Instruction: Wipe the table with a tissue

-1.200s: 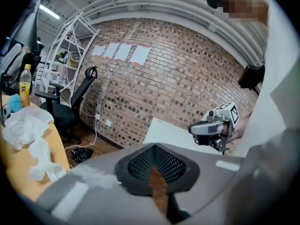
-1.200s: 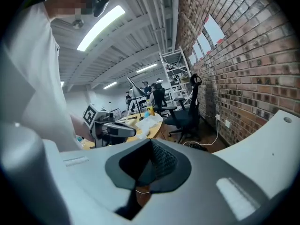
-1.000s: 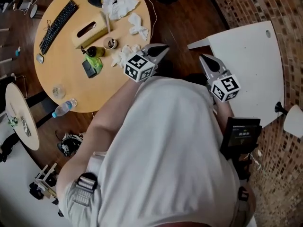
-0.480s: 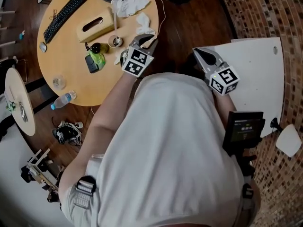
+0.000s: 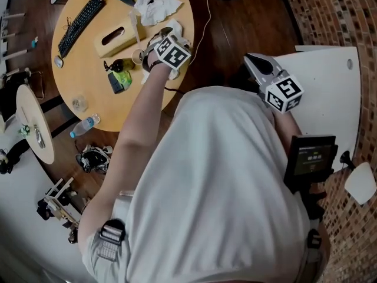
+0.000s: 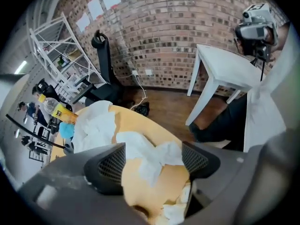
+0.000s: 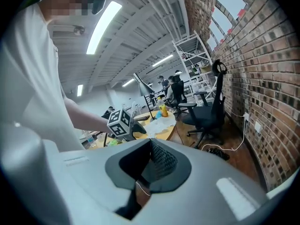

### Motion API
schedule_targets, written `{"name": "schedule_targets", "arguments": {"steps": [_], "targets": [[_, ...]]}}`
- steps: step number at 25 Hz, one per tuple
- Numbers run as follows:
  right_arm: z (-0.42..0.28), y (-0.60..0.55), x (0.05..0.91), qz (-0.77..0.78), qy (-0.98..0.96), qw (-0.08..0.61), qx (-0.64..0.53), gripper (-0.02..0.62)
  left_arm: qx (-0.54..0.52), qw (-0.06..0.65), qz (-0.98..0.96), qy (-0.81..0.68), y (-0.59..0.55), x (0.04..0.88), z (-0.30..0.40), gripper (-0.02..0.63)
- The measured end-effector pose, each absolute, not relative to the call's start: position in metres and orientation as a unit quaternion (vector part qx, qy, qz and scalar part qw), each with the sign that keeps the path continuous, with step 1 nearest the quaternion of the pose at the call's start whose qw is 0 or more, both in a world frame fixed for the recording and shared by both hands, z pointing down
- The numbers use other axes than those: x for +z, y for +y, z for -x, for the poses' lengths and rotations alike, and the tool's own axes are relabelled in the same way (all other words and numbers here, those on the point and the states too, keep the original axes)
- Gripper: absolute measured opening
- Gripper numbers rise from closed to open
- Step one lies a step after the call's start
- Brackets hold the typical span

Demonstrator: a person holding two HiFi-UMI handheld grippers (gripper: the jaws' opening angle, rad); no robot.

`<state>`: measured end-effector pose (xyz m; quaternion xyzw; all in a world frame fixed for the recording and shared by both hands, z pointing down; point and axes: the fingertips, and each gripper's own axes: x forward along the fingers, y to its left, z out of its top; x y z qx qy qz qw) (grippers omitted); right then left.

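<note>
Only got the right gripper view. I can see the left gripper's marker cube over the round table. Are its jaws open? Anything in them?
Observer: Left gripper is open; its jaws have just been opening. A crumpled tissue lies on the round table between them, and the pads are not pressing on it.
Operator: Where's the tissue box from there?
Observer: In the head view the tissue box sits just left of that gripper, with the keyboard beyond it.
Operator: What's my right gripper over?
Observer: Right gripper is off the round table, above wooden floor, beside the white table.
</note>
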<state>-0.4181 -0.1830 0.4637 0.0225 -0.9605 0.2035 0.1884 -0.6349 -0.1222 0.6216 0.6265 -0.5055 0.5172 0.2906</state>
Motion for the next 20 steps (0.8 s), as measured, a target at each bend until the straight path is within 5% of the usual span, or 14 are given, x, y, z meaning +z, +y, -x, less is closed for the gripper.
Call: {"name": "schedule_targets", "arguments": {"steps": [11,20], "targets": [[0.386,-0.211,0.466,-0.066,-0.956,0.176,0.223,0.008,0.57,0.358,-0.603,-0.428,-0.121,0.67,0.65,0.368],[0.376,-0.22,0.471,-0.099,-0.951,0.171,0.237,0.008,0.55,0.365,-0.634,-0.404,-0.111,0.674,0.632,0.207]]}}
